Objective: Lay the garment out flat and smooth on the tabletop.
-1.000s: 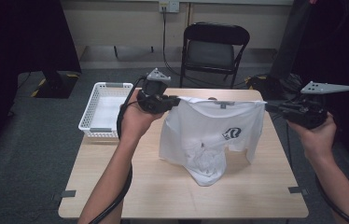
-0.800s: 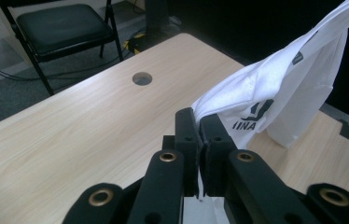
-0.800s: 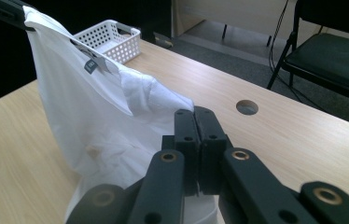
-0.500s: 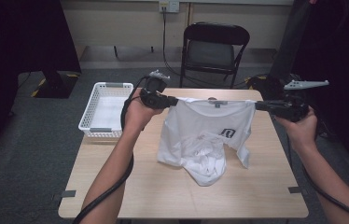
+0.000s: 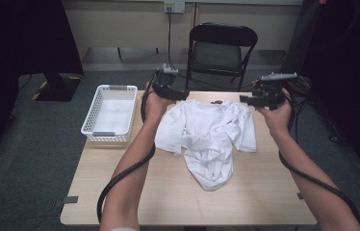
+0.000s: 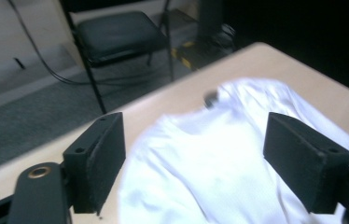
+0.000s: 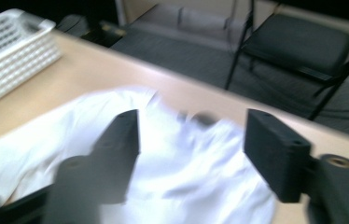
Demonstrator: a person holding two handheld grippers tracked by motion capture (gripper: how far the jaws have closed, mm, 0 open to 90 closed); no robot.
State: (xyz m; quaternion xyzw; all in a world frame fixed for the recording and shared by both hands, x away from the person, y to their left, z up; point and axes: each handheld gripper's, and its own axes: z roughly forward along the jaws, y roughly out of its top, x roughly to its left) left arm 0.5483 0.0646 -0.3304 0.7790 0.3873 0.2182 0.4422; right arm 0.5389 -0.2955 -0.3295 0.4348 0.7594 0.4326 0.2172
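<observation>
White cotton T-shirt (image 5: 209,137) lies crumpled on the light wooden surface (image 5: 135,187), both grippers apart from it.

The left gripper (image 5: 184,94) and right gripper (image 5: 243,99) hover at the shirt's far corners; their jaws have just been opening and stand wide, gripping nothing. A white plastic basket (image 5: 109,114) sits at the surface's left edge, a black folding chair (image 5: 220,48) beyond.

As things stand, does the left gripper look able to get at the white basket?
Probably yes. The left gripper, jaws open and holding nothing, hovers by the white shirt; the white basket sits just to its left on the table, with nothing between them.
</observation>
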